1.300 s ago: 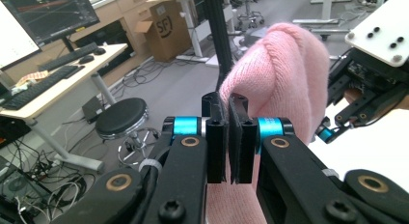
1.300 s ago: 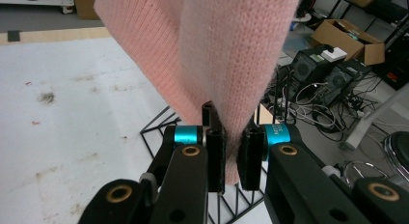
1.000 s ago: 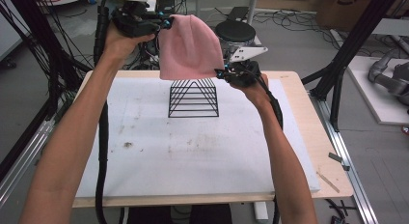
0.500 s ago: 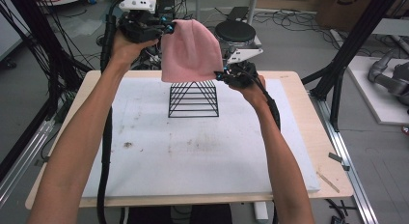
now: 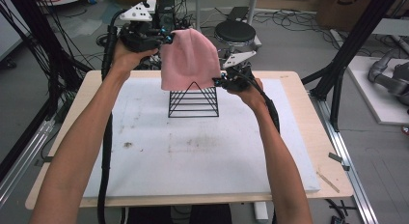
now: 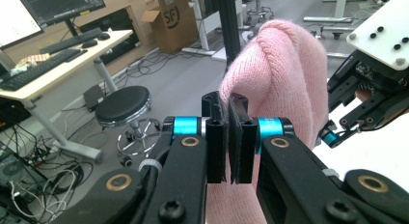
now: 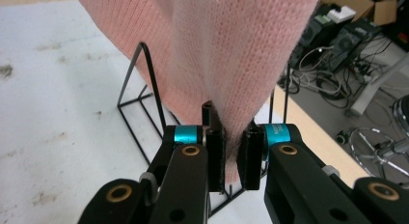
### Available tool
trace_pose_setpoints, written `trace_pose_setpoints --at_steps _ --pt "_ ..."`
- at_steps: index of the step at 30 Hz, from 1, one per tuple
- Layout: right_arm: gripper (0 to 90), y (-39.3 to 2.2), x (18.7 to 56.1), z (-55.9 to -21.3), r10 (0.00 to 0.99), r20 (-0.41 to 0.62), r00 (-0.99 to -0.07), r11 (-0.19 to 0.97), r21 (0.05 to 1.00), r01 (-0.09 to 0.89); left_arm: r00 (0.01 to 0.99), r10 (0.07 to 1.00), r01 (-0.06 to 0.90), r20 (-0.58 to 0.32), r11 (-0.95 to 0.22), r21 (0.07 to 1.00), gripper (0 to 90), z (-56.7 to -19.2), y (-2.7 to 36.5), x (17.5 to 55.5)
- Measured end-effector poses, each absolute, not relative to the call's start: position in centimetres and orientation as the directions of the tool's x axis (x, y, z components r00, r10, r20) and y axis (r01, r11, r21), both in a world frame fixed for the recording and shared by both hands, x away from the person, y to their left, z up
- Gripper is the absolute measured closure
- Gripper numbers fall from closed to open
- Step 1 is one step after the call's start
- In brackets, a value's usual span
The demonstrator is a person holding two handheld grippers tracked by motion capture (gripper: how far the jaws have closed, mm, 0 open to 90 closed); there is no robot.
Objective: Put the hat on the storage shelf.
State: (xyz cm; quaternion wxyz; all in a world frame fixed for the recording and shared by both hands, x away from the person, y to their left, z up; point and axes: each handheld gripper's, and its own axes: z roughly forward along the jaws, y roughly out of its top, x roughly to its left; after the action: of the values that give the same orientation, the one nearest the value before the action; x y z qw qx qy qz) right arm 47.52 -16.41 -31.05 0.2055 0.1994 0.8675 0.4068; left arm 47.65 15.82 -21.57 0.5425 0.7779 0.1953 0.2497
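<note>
Above white table, pink beanie hanging upright, crown uppermost, over wire stand.

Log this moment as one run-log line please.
left gripper: shut on pink hat | right gripper: shut on hat edge | hat: above wire stand

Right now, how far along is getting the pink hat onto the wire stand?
Done: both grippers are shut on the pink hat, left gripper and right gripper pinching opposite edges. In hand: the hat hangs above the wire stand, overlapping its peak. Left: lowering it fully on and letting go.
</note>
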Motion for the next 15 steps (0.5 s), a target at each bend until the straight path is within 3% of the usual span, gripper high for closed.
trace_pose_setpoints --at_steps 15 --pt "85.0 -17.0 47.6 -34.1 0.518 -0.131 -0.845 0.614 0.745 0.261 0.82 0.555 0.088 0.142 -0.366 0.926 86.5 -24.5 15.1 48.2"
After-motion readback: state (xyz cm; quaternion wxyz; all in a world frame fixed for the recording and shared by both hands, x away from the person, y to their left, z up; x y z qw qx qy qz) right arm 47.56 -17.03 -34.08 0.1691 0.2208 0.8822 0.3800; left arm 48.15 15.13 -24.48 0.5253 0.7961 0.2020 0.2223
